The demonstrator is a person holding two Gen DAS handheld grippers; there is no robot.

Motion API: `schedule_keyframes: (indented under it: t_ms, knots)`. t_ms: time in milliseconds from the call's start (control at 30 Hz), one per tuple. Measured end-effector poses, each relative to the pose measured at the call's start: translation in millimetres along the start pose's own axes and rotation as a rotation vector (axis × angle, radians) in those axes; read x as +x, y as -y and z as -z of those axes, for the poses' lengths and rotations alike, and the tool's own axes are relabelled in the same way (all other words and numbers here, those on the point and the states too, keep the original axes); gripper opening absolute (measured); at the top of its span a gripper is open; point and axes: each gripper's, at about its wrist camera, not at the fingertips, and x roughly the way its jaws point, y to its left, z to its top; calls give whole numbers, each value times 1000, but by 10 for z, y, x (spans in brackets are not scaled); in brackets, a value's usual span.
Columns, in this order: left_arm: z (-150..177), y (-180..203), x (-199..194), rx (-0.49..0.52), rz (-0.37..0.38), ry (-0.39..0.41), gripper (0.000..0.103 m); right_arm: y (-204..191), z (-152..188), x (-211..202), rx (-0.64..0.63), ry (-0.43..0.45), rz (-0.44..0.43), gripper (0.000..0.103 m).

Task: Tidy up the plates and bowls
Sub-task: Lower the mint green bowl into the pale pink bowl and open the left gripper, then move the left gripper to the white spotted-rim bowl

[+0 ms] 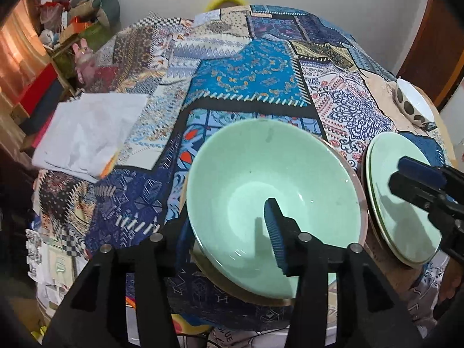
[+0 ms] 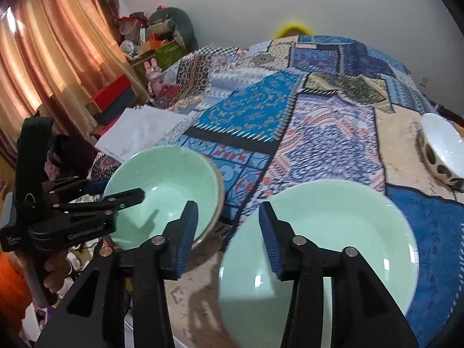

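Observation:
A mint-green bowl with a brown outside is held tilted above the patchwork cloth. My left gripper is shut on its near rim, one finger inside the bowl, the other hidden beneath. The bowl also shows in the right wrist view with the left gripper on it. A stack of mint-green plates lies to the right; it fills the right wrist view. My right gripper is open above the plates' left edge, empty.
A white bowl with dark spots sits on the far right of the table. A white folded paper lies at the left. The patchwork cloth covers the table. Boxes and clutter stand beyond the far left.

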Motion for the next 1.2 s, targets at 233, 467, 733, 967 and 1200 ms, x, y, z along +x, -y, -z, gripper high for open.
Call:
schedule_keyframes:
  t_ms: [233, 467, 733, 967, 1200]
  knots:
    - [-77, 40, -313, 17, -30, 96, 60, 305, -80, -306, 28, 63, 62, 51]
    - [-262, 279, -621, 46, -16, 204, 69, 763, -104, -656, 69, 120, 177, 57]
    - [-570, 760, -653, 63, 82, 238, 73, 1380, -99, -907, 156, 131, 276, 58]
    - [-871, 1327, -478, 108, 154, 230, 73, 1917, -105, -1015, 236, 135, 338, 58]
    - [-1095, 1895, -248, 191, 186, 246, 73, 2444, -125, -975, 318, 117, 370, 58]
